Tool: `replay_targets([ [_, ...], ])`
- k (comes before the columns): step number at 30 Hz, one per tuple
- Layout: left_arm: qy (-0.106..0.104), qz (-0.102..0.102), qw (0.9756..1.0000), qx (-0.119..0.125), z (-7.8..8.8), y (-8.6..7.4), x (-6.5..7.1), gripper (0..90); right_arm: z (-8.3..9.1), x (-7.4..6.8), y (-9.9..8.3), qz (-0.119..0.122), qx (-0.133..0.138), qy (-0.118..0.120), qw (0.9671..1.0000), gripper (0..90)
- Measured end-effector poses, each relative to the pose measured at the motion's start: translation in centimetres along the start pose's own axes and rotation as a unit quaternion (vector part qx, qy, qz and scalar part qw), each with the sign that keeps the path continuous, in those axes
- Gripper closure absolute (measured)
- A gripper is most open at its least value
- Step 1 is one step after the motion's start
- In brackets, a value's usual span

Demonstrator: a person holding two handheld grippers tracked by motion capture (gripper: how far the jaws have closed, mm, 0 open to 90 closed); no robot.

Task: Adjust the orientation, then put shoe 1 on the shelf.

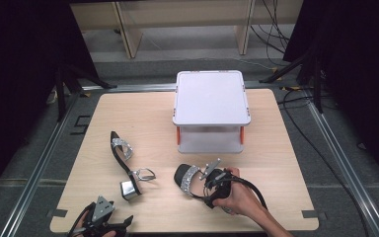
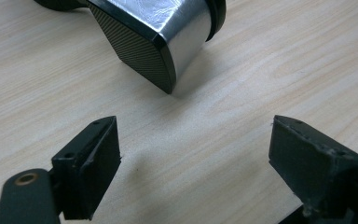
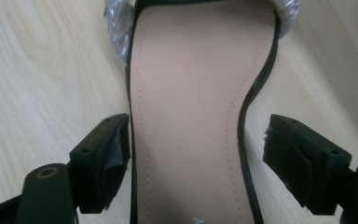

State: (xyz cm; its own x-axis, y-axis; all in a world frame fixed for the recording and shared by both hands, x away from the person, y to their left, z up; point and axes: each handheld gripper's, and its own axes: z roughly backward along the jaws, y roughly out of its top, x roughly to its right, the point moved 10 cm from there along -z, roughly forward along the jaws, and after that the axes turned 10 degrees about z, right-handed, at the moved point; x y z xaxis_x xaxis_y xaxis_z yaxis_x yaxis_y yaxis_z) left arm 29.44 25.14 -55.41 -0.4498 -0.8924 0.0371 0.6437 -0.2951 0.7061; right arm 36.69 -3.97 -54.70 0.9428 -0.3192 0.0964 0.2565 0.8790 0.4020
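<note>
Near the table's (image 1: 276,148) front edge, the right gripper (image 3: 196,163), jaws spread, straddles a black sandal (image 1: 190,178) with beige insole and glittery strap, lying crosswise, toe toward the left edge.

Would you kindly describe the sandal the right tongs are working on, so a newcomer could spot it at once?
Start at the white lidded box at the back of the wooden table; straight in front of it lies a black sandal. The open right tongs straddle its beige insole. Unlike the other sandal to the left, which lies stretched out showing its silver block heel, this one is under a hand.
</note>
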Motion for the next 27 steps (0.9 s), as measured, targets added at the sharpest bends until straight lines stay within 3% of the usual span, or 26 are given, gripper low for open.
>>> replay_targets([
  [1, 0.000, 0.016, 0.9999, -0.001, 0.01, -0.12, 0.23, 16.0, -0.12, -0.08, -0.19, 0.004, -0.008, -0.001, 1.0000, 21.6],
  [2, -0.001, -0.005, 1.0000, 0.001, -0.05, 0.05, 0.03, 16.0, -0.23, -0.19, -0.37, 0.004, -0.015, -0.001, 0.9999, 21.2],
  [4, 0.000, -0.005, 1.0000, 0.001, -0.02, 0.08, 0.03, 16.0, -0.43, -0.03, -0.67, 0.023, -0.027, -0.008, 0.9993, 22.9],
  [5, 0.001, 0.012, 0.9999, 0.000, 0.02, 0.00, 0.19, 16.0, -0.49, -0.04, -0.77, 0.027, -0.032, -0.007, 0.9991, 23.9],
  [6, -0.001, 0.001, 1.0000, -0.002, -0.03, 0.08, 0.06, 16.0, -0.49, 0.05, -0.72, 0.030, -0.027, -0.004, 0.9992, 27.6],
  [8, -0.002, 0.024, 0.9997, -0.001, -0.27, -0.04, 0.41, 16.0, -0.39, 0.11, -0.73, 0.037, -0.026, 0.005, 0.9989, 31.2],
  [9, 0.002, 0.014, 0.9998, -0.012, -0.08, -0.23, 0.22, 16.0, -0.36, 0.09, -0.72, 0.042, -0.027, 0.008, 0.9987, 32.4],
  [10, 0.003, 0.000, 1.0000, -0.003, -0.22, 0.04, -0.02, 16.0, -0.35, -0.03, -0.58, 0.055, -0.030, 0.015, 0.9979, 36.7],
  [14, 0.003, -0.002, 1.0000, -0.003, -0.21, 0.04, -0.07, 16.0, -0.31, -0.23, -0.46, 0.070, -0.050, 0.025, 0.9960, 37.7],
  [16, 0.000, 0.012, 0.9999, -0.009, -0.09, -0.16, 0.25, 16.0, -0.39, -0.12, -0.36, 0.075, -0.053, 0.029, 0.9954, 37.5],
  [17, 0.003, -0.002, 1.0000, -0.007, -0.11, -0.04, 0.05, 16.0, -0.38, -0.24, -0.44, 0.062, -0.056, 0.040, 0.9957, 38.1],
  [19, 0.004, 0.008, 1.0000, -0.003, -0.10, -0.03, 0.08, 16.0, -0.40, -0.10, -0.45, 0.051, -0.051, 0.047, 0.9963, 38.4],
  [21, 0.001, 0.014, 0.9999, -0.006, 0.06, -0.13, 0.17, 16.0, -0.40, -0.22, -0.44, 0.045, -0.053, 0.041, 0.9968, 40.3],
  [24, 0.003, 0.003, 1.0000, -0.002, -0.09, -0.02, 0.04, 16.0, -0.33, -0.44, -0.39, 0.027, -0.052, 0.028, 0.9979, 41.8],
  [27, 0.002, -0.001, 1.0000, 0.000, -0.01, 0.01, 0.07, 16.0, -0.31, -0.45, -0.39, 0.026, -0.050, 0.023, 0.9982, 42.3],
])
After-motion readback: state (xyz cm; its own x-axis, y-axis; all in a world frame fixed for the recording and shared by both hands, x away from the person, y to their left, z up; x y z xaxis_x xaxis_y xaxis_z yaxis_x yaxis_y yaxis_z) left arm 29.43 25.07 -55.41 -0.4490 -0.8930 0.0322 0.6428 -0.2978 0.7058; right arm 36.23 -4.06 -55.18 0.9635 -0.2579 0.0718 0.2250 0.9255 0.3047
